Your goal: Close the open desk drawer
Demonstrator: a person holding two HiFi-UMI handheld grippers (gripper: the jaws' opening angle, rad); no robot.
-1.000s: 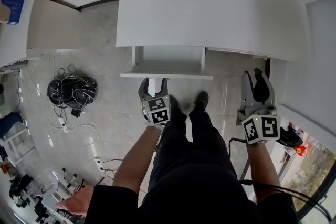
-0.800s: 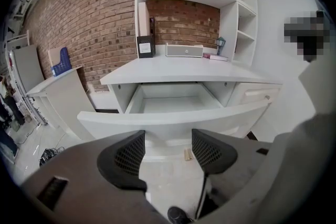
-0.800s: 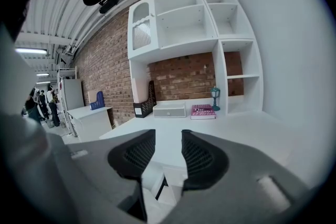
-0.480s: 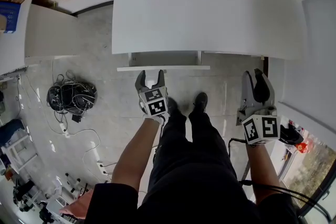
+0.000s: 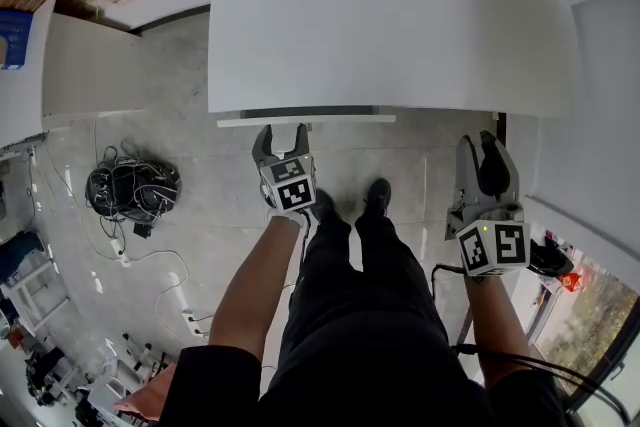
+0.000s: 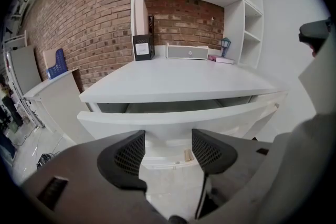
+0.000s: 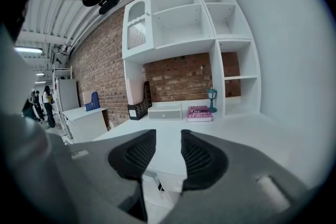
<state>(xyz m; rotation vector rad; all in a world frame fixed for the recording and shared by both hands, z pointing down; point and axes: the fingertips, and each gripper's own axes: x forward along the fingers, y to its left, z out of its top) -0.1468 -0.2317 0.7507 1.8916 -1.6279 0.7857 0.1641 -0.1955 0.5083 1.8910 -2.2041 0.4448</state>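
A white drawer [image 5: 305,120] juts slightly from under the desk [image 5: 380,25]. The left gripper [image 5: 282,135], jaws apart and empty, sits at its front; a straight, centred push should seat it. The right gripper [image 5: 483,155] hangs aside, jaws released, empty.

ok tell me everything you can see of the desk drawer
The desk drawer is a wide, shallow white one with a plain flat front, no handle visible, seemingly painted board. It sits level under the white desktop, sticking out only slightly, a dark gap showing above its front. The left gripper, jaws open, is right at the front; contact is unclear.
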